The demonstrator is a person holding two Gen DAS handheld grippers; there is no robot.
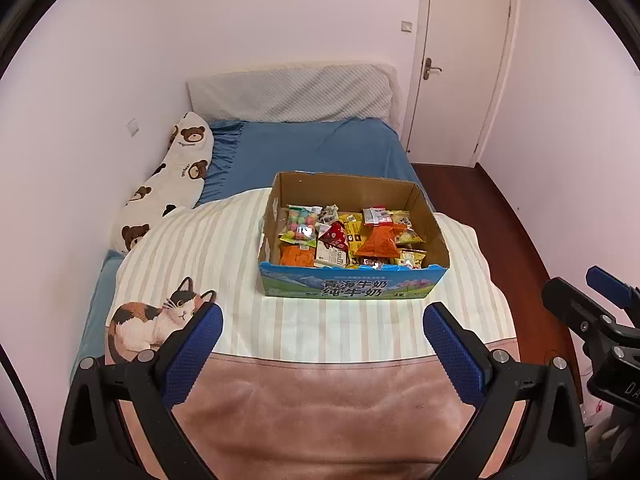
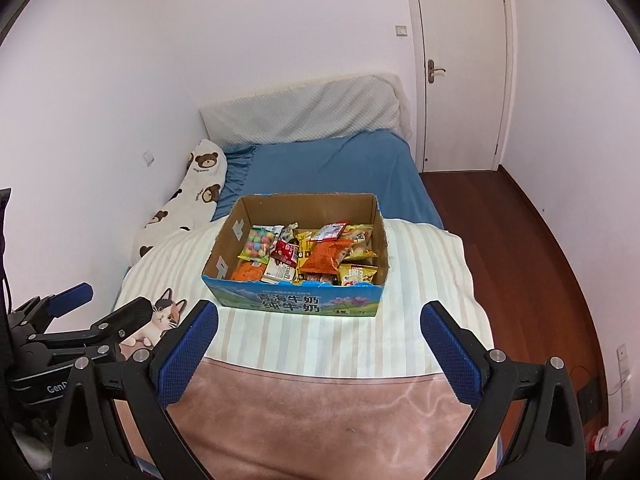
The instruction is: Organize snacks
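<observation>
On striped quilt (image 1: 224, 256), snack-filled milk carton (image 1: 352, 284) sat; left gripper (image 1: 322, 332), right gripper (image 2: 319, 330) gaped empty; soft bedding risked tipping carton.

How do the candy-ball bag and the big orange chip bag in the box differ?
The candy-ball bag is clear, showing pastel balls, and lies flat by the left wall. The orange chip bag is opaque, larger, and props up right of centre. Both sit inside the cardboard box.

box (image 1: 352, 286) on bed | snacks (image 1: 344, 238) inside (probably candy, chips)
</observation>
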